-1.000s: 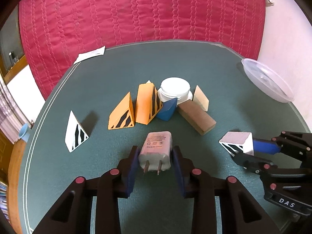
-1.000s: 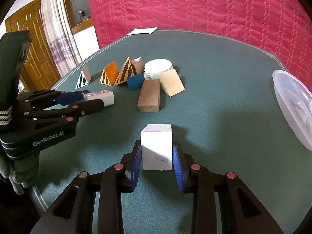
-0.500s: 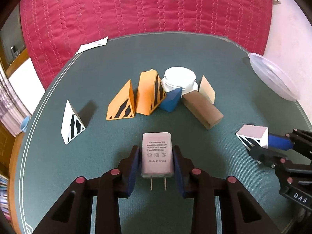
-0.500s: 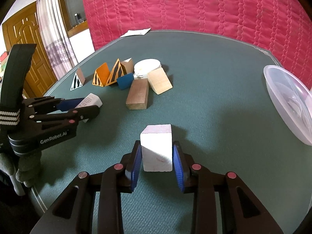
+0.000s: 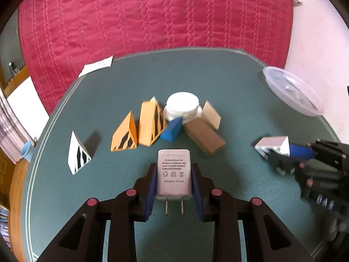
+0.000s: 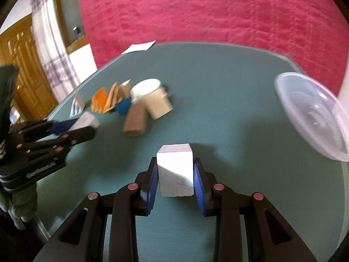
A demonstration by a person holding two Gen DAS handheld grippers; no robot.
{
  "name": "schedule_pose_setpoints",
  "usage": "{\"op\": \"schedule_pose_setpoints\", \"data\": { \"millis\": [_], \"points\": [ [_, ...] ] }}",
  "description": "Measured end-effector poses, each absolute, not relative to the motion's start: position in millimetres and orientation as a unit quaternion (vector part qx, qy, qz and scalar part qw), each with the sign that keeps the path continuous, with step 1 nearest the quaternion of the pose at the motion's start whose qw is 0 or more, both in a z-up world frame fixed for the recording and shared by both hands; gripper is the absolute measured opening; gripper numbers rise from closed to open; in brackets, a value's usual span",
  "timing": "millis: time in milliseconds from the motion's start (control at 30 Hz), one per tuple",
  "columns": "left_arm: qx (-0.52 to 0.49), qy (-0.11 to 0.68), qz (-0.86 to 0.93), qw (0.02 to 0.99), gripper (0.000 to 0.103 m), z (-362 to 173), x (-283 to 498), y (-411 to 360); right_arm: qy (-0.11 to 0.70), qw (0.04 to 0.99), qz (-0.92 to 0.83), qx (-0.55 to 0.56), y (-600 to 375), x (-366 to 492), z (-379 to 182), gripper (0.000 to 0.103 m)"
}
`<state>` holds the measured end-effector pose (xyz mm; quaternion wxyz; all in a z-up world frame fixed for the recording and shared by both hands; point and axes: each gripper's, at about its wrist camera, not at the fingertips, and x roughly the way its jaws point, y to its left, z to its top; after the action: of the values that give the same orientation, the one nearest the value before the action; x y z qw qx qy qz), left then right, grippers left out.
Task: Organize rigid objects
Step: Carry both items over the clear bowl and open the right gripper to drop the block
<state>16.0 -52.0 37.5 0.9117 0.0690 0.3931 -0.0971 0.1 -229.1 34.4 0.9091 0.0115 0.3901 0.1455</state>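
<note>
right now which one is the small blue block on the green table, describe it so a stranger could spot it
On the green table, find the cluster of blocks in the middle, below the round white container. The small blue wedge-shaped block sits between the tall orange black-striped wedge and the brown rectangular block, the only blue piece there.

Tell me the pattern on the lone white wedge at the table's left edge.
Black wavy stripes on the white wedge, clearest in the left wrist view.
</note>
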Motion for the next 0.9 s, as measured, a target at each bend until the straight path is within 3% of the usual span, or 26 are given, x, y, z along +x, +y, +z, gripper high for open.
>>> {"op": "schedule_pose_setpoints", "data": {
  "millis": [400,800,900],
  "points": [
    [0.095,0.385,-0.126,0.909,0.031,52,21,-94,0.313,0.945,0.013,0.093,-346,14,77,0.031],
    [0.118,0.373,-0.157,0.907,0.031,63,25,-139,0.295,0.943,-0.069,0.139,-416,45,76,0.032],
    [0.124,0.371,-0.165,0.906,0.031,65,28,-150,0.295,0.939,-0.085,0.152,-426,48,70,0.038]
  ]
}}
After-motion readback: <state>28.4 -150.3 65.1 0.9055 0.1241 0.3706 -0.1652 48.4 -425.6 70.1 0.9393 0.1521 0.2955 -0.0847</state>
